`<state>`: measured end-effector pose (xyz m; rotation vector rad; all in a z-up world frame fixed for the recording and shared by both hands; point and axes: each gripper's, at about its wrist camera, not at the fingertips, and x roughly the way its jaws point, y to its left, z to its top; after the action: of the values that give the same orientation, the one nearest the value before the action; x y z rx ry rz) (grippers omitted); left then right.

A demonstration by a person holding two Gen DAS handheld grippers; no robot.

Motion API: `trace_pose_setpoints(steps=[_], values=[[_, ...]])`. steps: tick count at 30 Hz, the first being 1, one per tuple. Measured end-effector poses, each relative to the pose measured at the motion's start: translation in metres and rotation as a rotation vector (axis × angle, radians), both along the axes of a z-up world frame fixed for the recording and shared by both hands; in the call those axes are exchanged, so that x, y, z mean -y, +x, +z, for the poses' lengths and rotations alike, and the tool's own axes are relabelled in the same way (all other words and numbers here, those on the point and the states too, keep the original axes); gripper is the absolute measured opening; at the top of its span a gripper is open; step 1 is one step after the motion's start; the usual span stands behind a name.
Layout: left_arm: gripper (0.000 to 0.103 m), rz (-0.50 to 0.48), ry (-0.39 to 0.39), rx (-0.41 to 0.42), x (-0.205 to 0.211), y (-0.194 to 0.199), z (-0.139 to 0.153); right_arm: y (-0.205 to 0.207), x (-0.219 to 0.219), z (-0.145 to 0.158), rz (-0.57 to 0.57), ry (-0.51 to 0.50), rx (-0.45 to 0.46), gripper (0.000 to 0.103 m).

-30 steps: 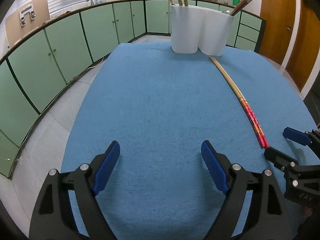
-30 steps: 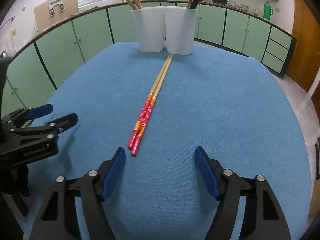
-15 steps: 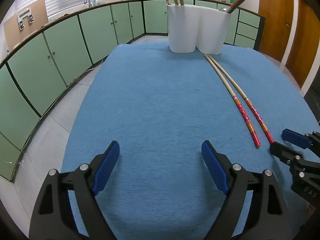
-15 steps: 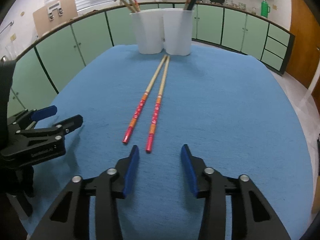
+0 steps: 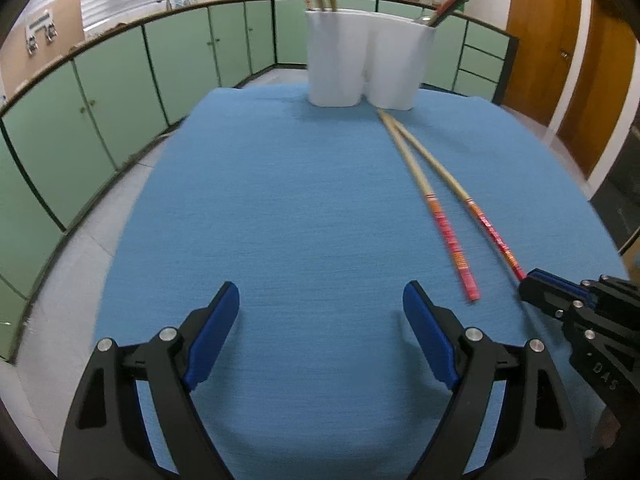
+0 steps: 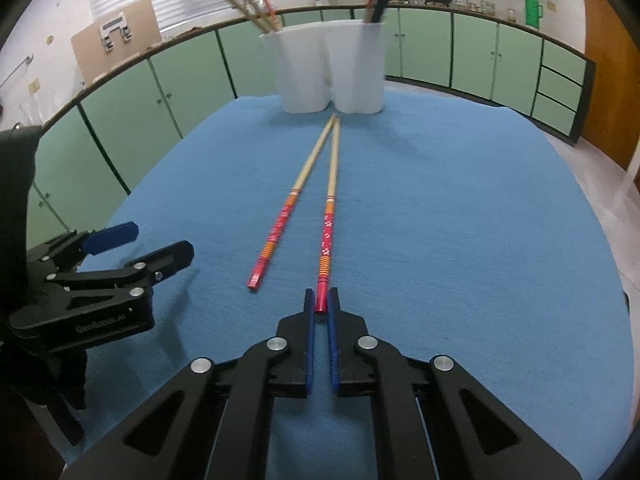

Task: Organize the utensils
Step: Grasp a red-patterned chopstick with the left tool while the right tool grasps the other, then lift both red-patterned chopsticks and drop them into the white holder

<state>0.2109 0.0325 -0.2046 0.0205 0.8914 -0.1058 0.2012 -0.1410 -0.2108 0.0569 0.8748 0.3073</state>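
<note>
Right tongs [image 6: 321, 300]: jaws have just been closing, from wide apart to pinched on the red end of the right-hand chopstick [image 6: 329, 216].

The two chopsticks, a second ago lying tight together as a pair, now form a narrow V: tips near each other just in front of the white holder [image 6: 328, 70], red ends spread apart. The left-hand chopstick [image 6: 280, 224] lies free, its red end farther from the holder's midline than before.

Left tongs' view: holder looms larger and higher, so that view seems shifted toward it; motion blur leaves this unsure.
</note>
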Motion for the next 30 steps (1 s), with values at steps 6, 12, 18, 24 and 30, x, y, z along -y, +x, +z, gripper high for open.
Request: trace_pose_setpoints(steps=[6,12,18,24,30], values=[[0.074,-0.051,-0.05,-0.024,0.035,0.0,-0.003,-0.004,0.032,0.008,-0.058,0.009,0.008,0.006],[0.059,-0.06,-0.016,-0.037,0.06,0.005,-0.012,-0.007,0.054,0.005,-0.094,0.038,-0.005,0.006],[0.024,-0.059,-0.014,-0.038,0.067,0.008,-0.01,-0.006,0.064,0.005,-0.108,0.062,-0.002,0.006],[0.006,-0.063,-0.005,-0.023,0.074,0.004,-0.012,-0.007,0.065,0.005,-0.111,0.07,-0.005,0.006],[0.005,-0.059,-0.005,-0.015,0.072,0.002,-0.007,-0.01,0.064,0.011,-0.107,0.058,0.012,0.006]])
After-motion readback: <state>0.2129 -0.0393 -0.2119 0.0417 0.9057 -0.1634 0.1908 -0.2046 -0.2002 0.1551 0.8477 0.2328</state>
